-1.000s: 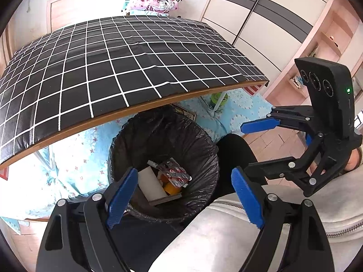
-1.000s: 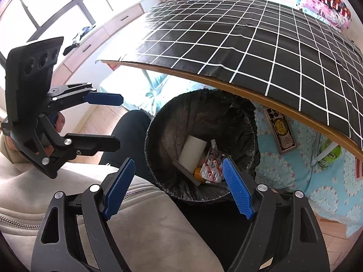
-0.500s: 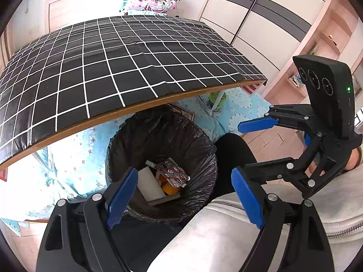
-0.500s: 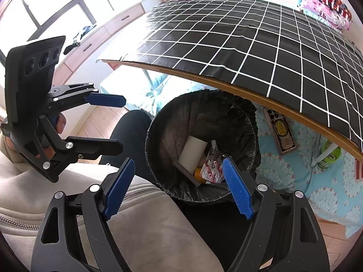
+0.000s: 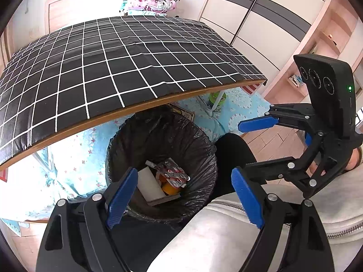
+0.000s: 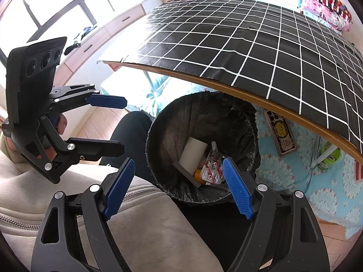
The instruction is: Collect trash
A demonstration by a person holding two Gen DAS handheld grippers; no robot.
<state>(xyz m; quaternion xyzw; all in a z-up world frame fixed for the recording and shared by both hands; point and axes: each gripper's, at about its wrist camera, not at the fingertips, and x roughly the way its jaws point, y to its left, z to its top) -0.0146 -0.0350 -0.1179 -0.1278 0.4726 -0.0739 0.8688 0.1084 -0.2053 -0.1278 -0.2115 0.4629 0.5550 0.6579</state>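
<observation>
Both wrist views look steeply down, sharing the bin (image 5: 158,158) and checked table (image 6: 272,45).

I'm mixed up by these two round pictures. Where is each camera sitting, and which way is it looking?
Left wrist: rides the left gripper, looking down into the trash bin; the right gripper and pale sleeve show.
Right wrist: rides the right gripper, facing the same bin; the left gripper and a hand show.
Shared: bin, checkered tabletop, green bottle.
</observation>
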